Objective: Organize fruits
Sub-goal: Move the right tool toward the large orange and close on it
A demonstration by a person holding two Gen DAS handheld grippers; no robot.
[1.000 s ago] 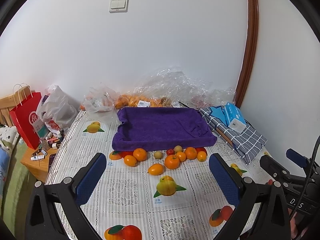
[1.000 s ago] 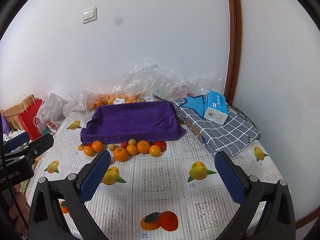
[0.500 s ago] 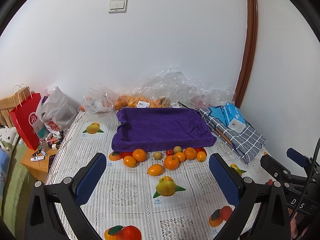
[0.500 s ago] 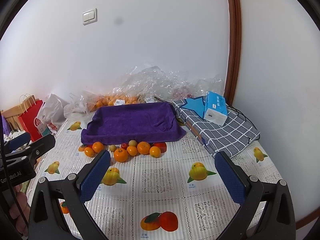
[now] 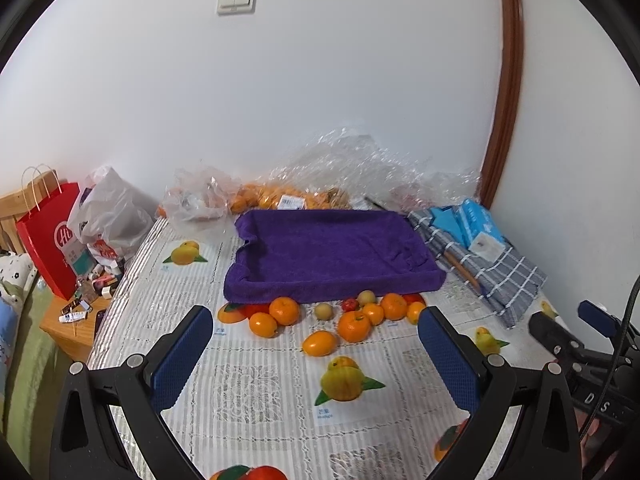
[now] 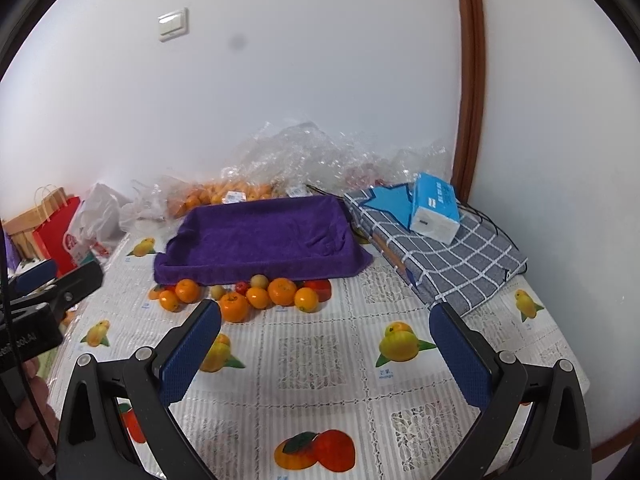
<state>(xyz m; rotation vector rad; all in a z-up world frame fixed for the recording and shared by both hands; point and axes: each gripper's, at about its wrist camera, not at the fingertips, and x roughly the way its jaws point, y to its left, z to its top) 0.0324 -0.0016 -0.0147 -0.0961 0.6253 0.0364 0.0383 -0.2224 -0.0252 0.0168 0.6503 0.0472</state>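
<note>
While both tools hang above the near half of the bench (image 5: 256,396), the left gripper (image 5: 316,344) points at the fruit with its jaws spread wide and holding nothing, and the right gripper (image 6: 326,340) sits level beside it, jaws likewise spread and bare. In the left wrist view the right tool's black body shows at the right edge; in the right wrist view the left tool shows at the left edge, with fingers (image 6: 34,420) wrapped round its handle.

Compared with a second ago, the scene sits almost the same in both views; the left camera has shifted only slightly, and no fruit has changed place.

A loose row of oranges (image 5: 284,311) and smaller fruit lies on the printed cloth, just in front of the purple towel tray (image 5: 332,252), touching or nearly touching its near edge. One oval orange fruit (image 5: 319,343) lies apart, nearer the left gripper. A small red fruit (image 5: 349,304) may be a tomato; I cannot be sure. Behind the tray, clear plastic bags (image 5: 360,168) holding more oranges are heaped against the white wall. A checked cloth (image 6: 448,256) with a blue tissue pack (image 6: 434,208) lies to the right, and a red paper bag (image 5: 50,236) stands at the left.
</note>
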